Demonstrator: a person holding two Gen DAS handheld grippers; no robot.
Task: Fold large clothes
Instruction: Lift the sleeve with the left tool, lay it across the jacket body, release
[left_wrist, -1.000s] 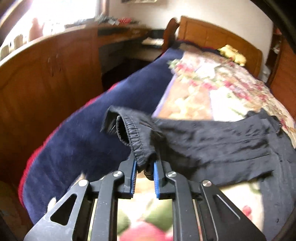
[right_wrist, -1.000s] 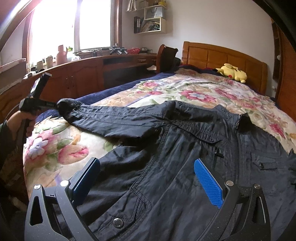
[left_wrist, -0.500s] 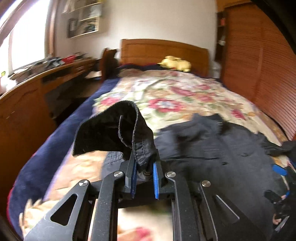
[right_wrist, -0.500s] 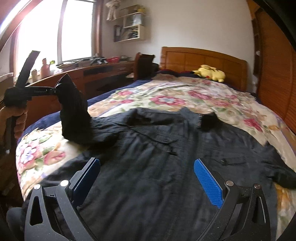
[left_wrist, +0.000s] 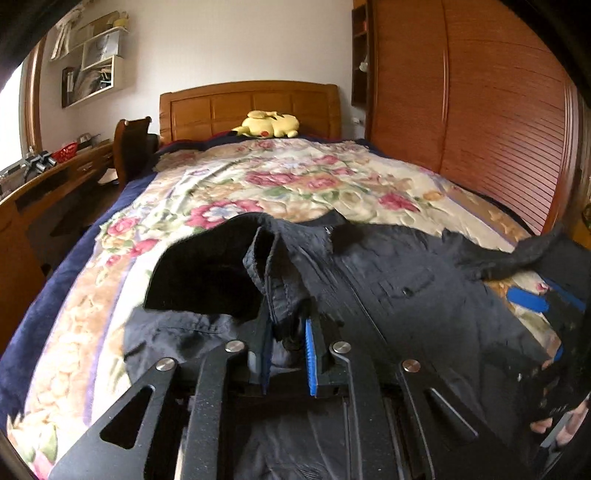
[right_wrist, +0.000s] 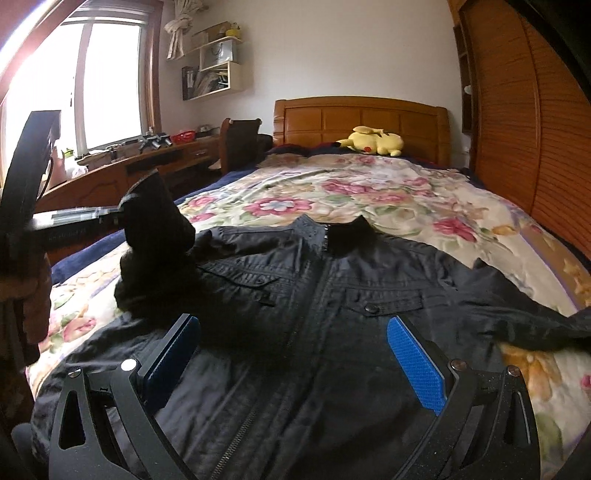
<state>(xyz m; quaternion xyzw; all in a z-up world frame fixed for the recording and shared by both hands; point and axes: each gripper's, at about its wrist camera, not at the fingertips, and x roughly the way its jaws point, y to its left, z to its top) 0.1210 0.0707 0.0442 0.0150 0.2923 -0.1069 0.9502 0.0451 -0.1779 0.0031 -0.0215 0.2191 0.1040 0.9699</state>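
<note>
A black zip jacket lies front-up on the floral bedspread, collar toward the headboard, its right sleeve stretched out. My left gripper is shut on the cuff of the left sleeve and holds it raised over the jacket's left chest; it also shows at the left of the right wrist view, with the sleeve standing up. My right gripper is open and empty, low over the jacket's lower front. Its blue pads show at the right edge of the left wrist view.
A yellow plush toy lies by the wooden headboard. A wooden desk and a chair stand left of the bed. A slatted wooden wardrobe runs along the right. Navy bedding hangs at the bed's left edge.
My left gripper has carried the sleeve cuff from the bed's left edge inward and up over the jacket body. My right gripper has stayed open over the jacket's lower front.
</note>
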